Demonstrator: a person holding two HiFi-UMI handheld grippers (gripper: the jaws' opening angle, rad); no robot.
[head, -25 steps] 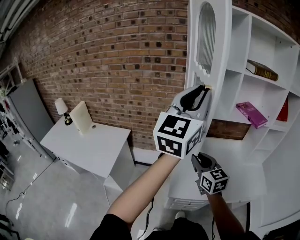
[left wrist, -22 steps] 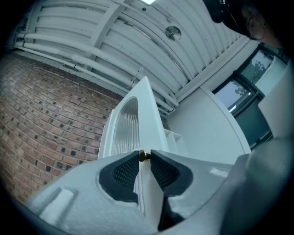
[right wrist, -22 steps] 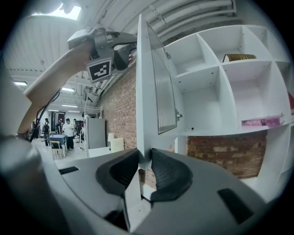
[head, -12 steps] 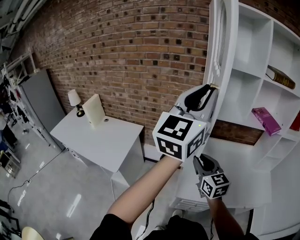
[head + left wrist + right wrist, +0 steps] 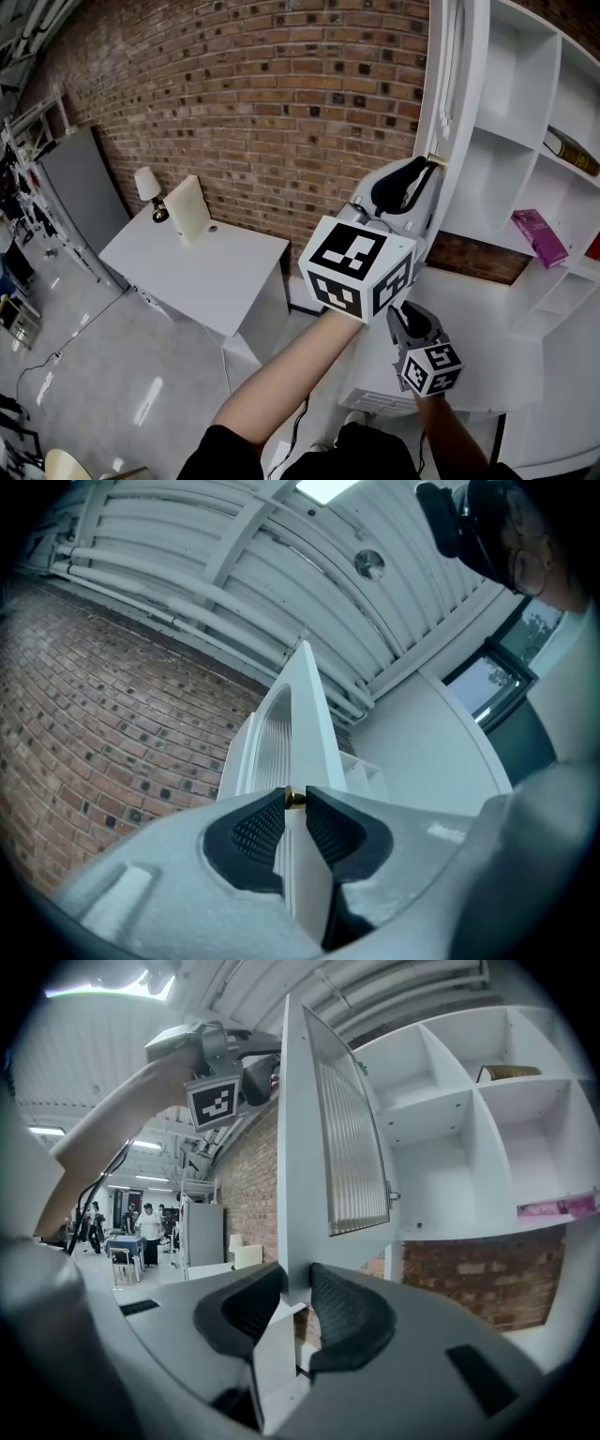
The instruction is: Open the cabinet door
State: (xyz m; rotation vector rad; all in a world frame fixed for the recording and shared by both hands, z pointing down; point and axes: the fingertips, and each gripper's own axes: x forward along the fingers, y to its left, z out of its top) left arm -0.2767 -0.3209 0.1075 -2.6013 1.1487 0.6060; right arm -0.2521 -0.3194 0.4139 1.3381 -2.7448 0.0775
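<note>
The cabinet door (image 5: 298,1147) looks stiff but light. The left gripper (image 5: 429,167), just closing tighter, pinches its small brass knob (image 5: 293,800). The right gripper (image 5: 401,317), just opening, grips nothing.

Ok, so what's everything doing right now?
cabinet door: open, swung wide.
left claw: just squeezed tighter, shut on the door knob.
right claw: open, just widened, door's bottom corner seen between its jaws.
purple book: lying flat, closed.

Ahead: cabinet door (image 5: 448,112) stands edge-on, barring sideways passage.
Right of door: shelf bays (image 5: 489,187) lie open; books (image 5: 539,234) occupy some.
Left: white table (image 5: 202,272) well apart.
</note>
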